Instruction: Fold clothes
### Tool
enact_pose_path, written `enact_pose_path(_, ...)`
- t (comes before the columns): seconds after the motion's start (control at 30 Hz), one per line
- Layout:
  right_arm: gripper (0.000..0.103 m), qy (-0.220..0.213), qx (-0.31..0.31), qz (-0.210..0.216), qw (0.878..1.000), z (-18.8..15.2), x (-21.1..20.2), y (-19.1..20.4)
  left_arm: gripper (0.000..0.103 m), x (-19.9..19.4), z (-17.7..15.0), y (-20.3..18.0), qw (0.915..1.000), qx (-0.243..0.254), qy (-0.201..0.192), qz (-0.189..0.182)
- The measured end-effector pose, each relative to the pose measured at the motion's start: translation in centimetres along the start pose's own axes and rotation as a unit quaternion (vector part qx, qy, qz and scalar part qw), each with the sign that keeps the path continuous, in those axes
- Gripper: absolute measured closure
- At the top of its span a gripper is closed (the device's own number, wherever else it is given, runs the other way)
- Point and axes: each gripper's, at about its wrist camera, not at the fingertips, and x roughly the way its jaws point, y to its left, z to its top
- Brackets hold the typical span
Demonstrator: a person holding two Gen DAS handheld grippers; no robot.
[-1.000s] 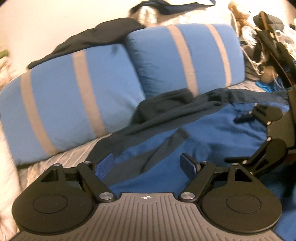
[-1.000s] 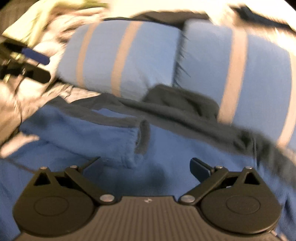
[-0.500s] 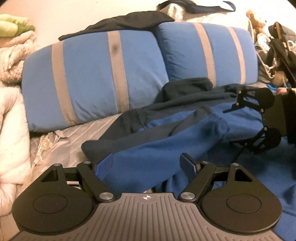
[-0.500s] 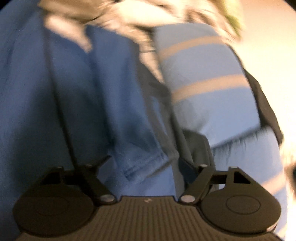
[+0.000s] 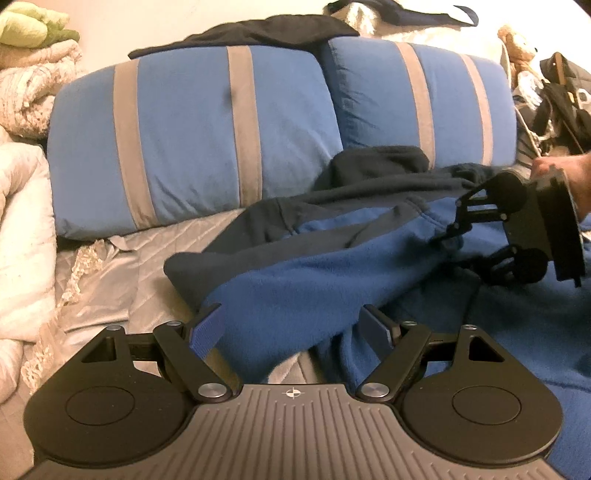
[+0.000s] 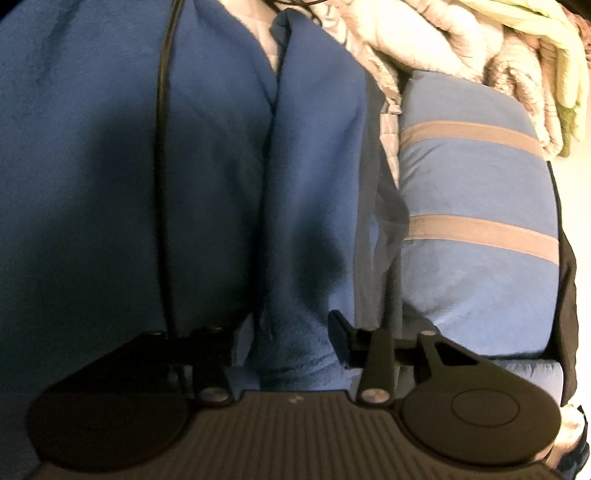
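The fleece (image 5: pixel 332 280), blue with dark grey panels, is lying spread across the bed (image 5: pixel 110 269) in front of two striped pillows (image 5: pixel 192 140), with one sleeve (image 5: pixel 280 284) folded or drawn over the body so its dark end is pointing toward the left side of the bed. The left gripper (image 5: pixel 291 328) is hovering at that sleeve with its fingers spread wide, the cloth lying between them but not pinched. The right gripper (image 6: pixel 284 339) is sitting turned on its side over the far part of the garment; in its own view its fingers are standing closer together with a ridge of blue cloth between them, and whether they are actually pinching it I cannot tell, since the left finger is in deep shadow. In the left view the same tool (image 5: pixel 517 229) is reaching in beside the sleeve cuff, with a hand (image 5: pixel 561 173) behind it. The step seems to be laying the sleeve across the body. To do it well, both tools should be taking the sleeve by its edges, keeping it taut and level, and setting it down flat so the thick pile is not bunching into ridges. A cream quilt (image 5: pixel 22 236) is crowding the left edge and dark clothes (image 5: pixel 258 33) are draped over the pillows, so the fold should be staying clear of them.
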Motion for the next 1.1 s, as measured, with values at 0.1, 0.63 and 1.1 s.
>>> enact_pose_path(0.1,0.074,0.009,-0.016,0.011,1.0,0.2,0.4,0.4,0.024,0.1,-0.5,-0.3,0.9995,0.029,0.008,0.006)
enact_pose_path(0.63,0.097,0.002,0.033,-0.099,0.995,2.3,-4.2,-12.0,0.024,4.7,1.1,-1.2,0.9921,0.086,-0.003,0.092)
enact_pose_path(1.1,0.097,0.038,0.09,-0.226,0.969,1.2,-6.6,-23.7,0.022,7.4,6.2,5.2,0.9934,-0.035,-0.033,0.104)
